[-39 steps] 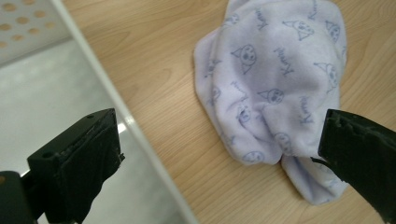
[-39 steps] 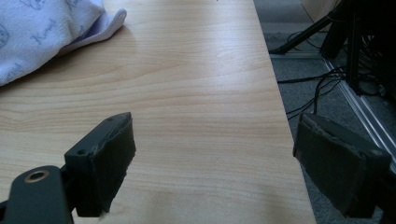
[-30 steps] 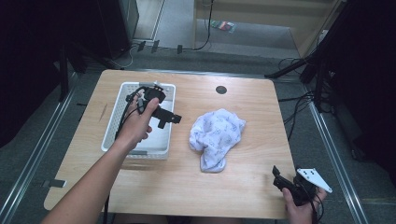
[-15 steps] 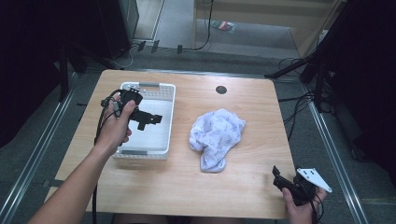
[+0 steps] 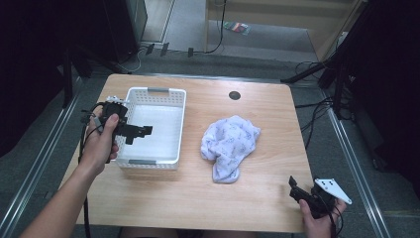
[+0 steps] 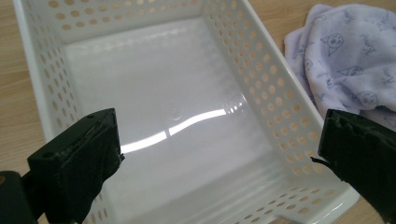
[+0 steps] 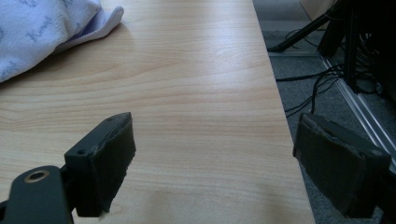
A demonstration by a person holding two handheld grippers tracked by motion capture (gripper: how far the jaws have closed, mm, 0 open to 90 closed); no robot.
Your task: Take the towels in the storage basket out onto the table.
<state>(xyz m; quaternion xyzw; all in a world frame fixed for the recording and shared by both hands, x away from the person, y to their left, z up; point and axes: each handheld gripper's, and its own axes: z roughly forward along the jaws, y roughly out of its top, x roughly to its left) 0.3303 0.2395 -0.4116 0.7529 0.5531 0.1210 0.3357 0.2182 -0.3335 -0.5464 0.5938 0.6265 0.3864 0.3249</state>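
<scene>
Left hand-held gripper [image 5: 144,130]: jaws spread wide, nothing between them, hovering over near-left part of white perforated plastic basket [image 5: 174,130], pointing right across it. Basket bare inside, on left half of pale wooden bench [image 5: 267,106]. Crumpled lilac printed cloth [image 5: 229,145] lies just right of basket, mid-bench, long axis running near-to-far, tail toward near edge. Right hand-held gripper [image 5: 294,186]: jaws also spread, low at near-right corner, cloth ahead-left of it. Judgement: right hand somewhat nearer the cloth's tail.

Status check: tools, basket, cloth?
Left tool open over white basket, basket empty. Right tool open, near table corner. Cloth crumpled mid-table, untouched.
</scene>
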